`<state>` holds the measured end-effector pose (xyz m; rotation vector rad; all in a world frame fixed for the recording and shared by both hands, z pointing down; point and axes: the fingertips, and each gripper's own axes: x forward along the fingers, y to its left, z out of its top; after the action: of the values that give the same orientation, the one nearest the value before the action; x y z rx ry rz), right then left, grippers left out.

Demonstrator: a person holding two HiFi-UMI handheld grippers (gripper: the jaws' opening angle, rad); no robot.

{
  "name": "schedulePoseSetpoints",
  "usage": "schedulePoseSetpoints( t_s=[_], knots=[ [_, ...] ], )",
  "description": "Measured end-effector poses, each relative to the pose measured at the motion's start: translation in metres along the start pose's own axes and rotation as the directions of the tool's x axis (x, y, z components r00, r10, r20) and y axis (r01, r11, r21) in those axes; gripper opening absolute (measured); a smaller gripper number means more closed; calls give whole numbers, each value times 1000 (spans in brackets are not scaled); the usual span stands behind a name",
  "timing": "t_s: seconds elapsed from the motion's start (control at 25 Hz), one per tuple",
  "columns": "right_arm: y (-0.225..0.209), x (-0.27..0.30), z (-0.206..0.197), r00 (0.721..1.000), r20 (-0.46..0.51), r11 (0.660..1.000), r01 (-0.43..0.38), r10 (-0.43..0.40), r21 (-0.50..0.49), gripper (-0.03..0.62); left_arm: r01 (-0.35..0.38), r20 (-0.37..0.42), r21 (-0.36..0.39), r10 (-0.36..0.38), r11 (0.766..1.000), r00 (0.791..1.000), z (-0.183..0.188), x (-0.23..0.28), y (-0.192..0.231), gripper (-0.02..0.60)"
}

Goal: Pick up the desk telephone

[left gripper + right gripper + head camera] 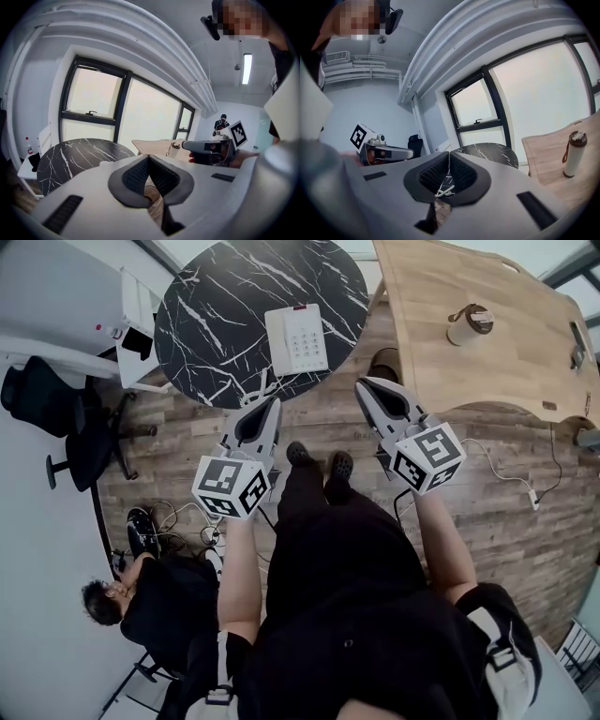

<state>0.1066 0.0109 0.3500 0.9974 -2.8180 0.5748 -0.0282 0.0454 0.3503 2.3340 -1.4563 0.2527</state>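
Overhead, we see the desk telephone (296,339) lying on the round black marble counter (216,324). The left gripper (270,405) and right gripper (368,388) hover short of it, over the wood floor (506,521).

Left gripper view: we note fingers (133,177) pressed together.

Right gripper view: fingers (464,174) together too, with the counter beyond them.

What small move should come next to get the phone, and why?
Probably open both grippers' jaws first: the left gripper and right gripper are shut and empty, short of the white telephone, which lies untouched on the black marble table.
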Motion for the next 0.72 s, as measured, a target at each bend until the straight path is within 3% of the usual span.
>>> schedulePoseSetpoints(
  t_s=[0.4,0.72],
  knots=[
    [-24,40,-14,997,-74,999,26,-23,41,32,16,-42,-29,-17,999,999,-10,29,32,15],
    [-60,83,1,991,-106,995,89,-84,45,32,68,-33,-61,-70,996,997,14,71,71,17]
  ],
)
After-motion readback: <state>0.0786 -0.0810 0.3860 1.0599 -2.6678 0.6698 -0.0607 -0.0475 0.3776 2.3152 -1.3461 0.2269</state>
